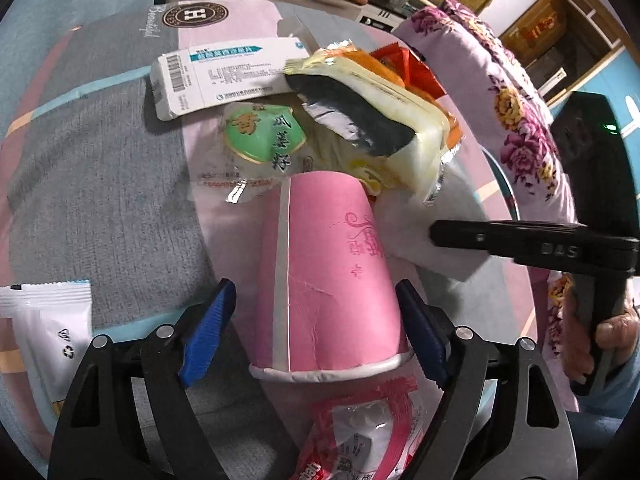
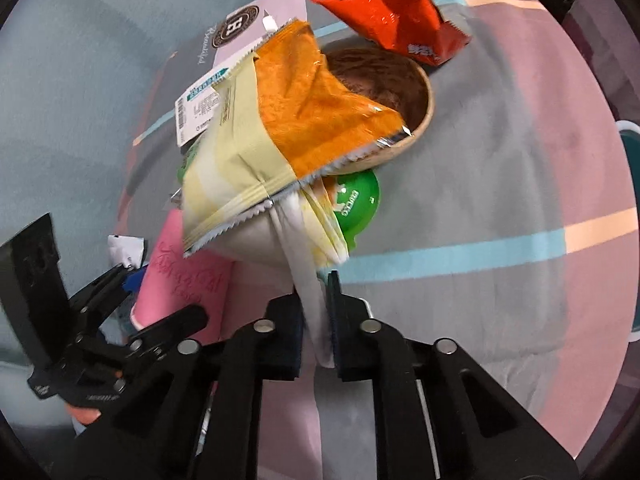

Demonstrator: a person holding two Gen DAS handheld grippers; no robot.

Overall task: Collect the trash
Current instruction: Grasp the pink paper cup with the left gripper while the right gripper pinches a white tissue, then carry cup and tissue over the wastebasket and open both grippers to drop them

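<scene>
Pink cup (image 1: 328,276) between parted left gripper (image 1: 316,332) | right gripper (image 2: 316,320) clamps wrapper (image 2: 256,160)

My left gripper (image 1: 316,320) points steeply down, blue pads (image 1: 208,332) spread wide and clear of contact. My right gripper (image 2: 316,320) points steeply down, jaws clamped together. My right hand (image 1: 612,340) sits at three o'clock.

A round brown badge (image 1: 195,15) on the bedsheet, far beyond the left claw (image 1: 316,332), shows a large "H"; cursive "Beautiful" (image 1: 153,21) runs beside it. The black claw arm (image 1: 560,249) to its right reads "DAS".
</scene>
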